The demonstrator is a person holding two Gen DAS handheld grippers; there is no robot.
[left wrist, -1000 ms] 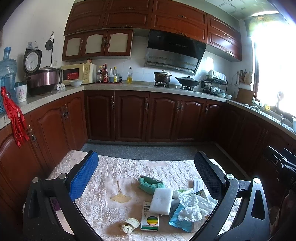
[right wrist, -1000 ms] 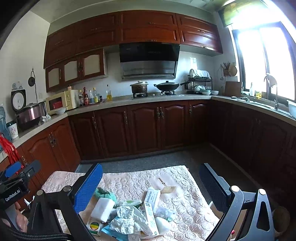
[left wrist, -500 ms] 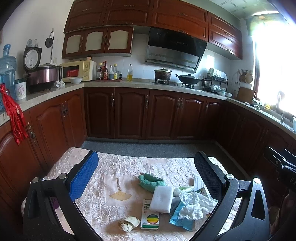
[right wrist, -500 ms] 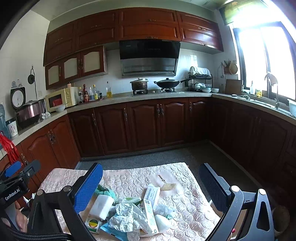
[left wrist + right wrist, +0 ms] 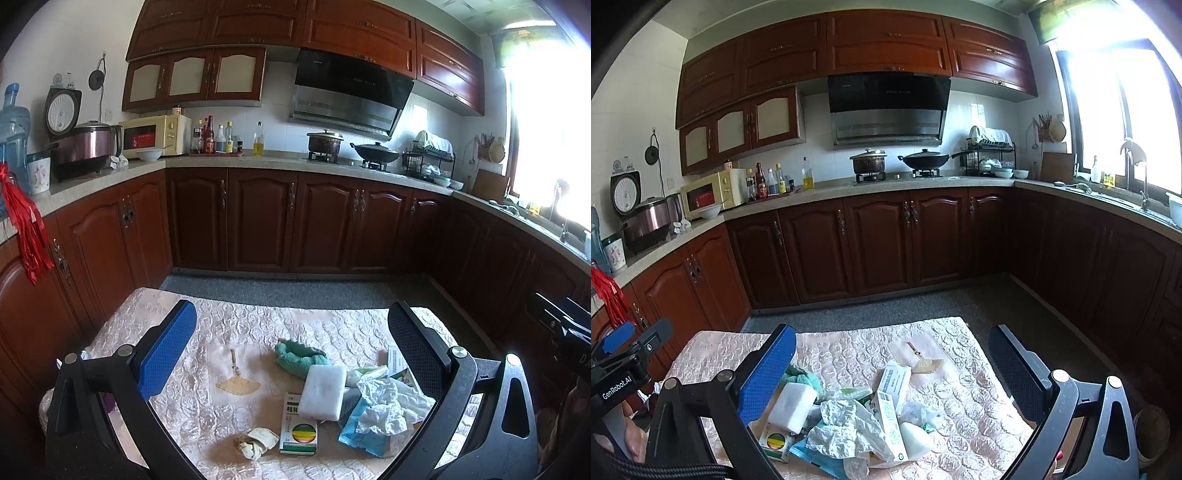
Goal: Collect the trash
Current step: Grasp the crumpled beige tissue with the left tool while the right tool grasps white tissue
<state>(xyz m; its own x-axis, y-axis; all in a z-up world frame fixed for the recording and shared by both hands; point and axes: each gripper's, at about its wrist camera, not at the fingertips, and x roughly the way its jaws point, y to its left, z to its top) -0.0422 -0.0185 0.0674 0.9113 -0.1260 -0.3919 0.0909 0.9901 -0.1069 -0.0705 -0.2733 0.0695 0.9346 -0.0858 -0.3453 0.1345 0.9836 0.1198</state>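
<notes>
Crumpled paper (image 5: 388, 404), boxes and wrappers all lie uncollected on the table (image 5: 258, 325) just ahead of both wide-apart, empty claws, seemingly nothing gathered yet.

Pink quilted tablecloth (image 5: 258, 325), teal cloth (image 5: 299, 356), white sponge (image 5: 322, 391), dark-red cabinets (image 5: 266, 218).

left gripper (image 5: 291, 334): fingers spread, empty | trash pile (image 5: 354, 402) on quilted table (image 5: 258, 325)

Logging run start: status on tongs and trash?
Left tongs open, empty. Right tongs open, empty. Trash pile untouched on quilted table. Nothing blocking.
</notes>
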